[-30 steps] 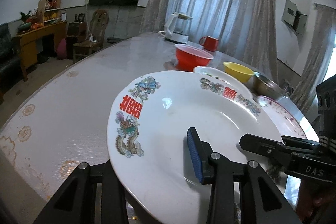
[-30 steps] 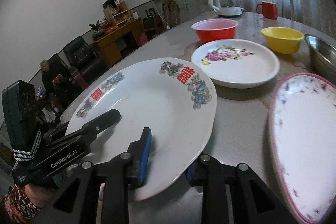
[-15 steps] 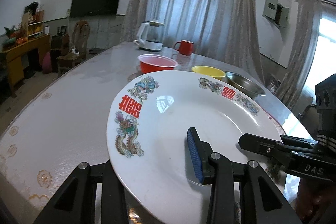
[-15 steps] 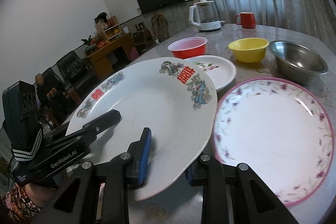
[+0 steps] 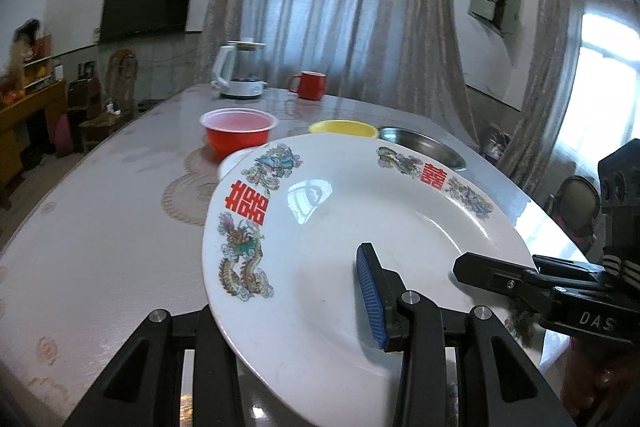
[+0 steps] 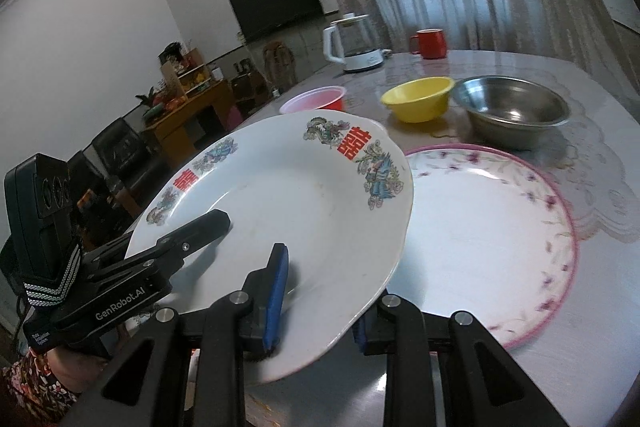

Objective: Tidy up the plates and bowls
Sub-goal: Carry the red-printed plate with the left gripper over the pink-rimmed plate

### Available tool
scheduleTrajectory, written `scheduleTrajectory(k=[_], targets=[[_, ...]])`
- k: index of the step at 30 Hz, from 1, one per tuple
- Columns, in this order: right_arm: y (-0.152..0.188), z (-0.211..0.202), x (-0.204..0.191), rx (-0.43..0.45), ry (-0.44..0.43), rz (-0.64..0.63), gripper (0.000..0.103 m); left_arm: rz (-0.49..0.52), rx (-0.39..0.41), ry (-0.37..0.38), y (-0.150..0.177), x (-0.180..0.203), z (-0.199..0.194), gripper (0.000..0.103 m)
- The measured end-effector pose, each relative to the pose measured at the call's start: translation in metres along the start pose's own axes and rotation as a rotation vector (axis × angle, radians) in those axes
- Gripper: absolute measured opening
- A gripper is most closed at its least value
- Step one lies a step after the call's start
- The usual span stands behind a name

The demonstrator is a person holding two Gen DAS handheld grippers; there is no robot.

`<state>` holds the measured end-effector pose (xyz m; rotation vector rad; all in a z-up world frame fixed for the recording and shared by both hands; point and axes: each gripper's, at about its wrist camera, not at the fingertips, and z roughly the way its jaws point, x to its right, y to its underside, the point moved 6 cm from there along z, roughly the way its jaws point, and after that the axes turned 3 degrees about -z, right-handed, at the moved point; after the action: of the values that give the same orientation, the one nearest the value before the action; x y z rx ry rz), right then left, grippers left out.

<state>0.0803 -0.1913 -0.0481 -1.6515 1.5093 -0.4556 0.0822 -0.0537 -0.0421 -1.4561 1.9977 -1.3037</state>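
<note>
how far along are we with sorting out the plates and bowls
Nothing looks stacked yet. In hand: both grippers, left and right, clamp the dragon plate, held above the table beside the pink-rimmed plate. Left: the red bowl, yellow bowl and steel bowl sit separately.

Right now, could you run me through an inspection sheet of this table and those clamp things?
Surface: pale glossy table, lace doilies.
Job's things: dragon plate held tilted above the table; pink-rimmed plate, yellow bowl, steel bowl, red bowl on the table.
Clutter: kettle, red mug.
Grippers: left gripper and right gripper both clamp the dragon plate's rim.
Cables: nothing seen.
Surroundings: curtains, wall television, armchairs, wooden cabinet.
</note>
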Motion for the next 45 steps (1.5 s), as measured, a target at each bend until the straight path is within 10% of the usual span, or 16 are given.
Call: scheduleTrajectory(k=[18,45], targets=[[0.016,-0.041,0.077,0.015,0.135,0.156,0.027,0.080,-0.120,0.116,0.002,0.085,0.046,0.040],[0.011,-0.016,0.124,-0.127,0.245,0.224,0.028,-0.005,-0.314,0.091,0.006,0.088,0.103,0.043]])
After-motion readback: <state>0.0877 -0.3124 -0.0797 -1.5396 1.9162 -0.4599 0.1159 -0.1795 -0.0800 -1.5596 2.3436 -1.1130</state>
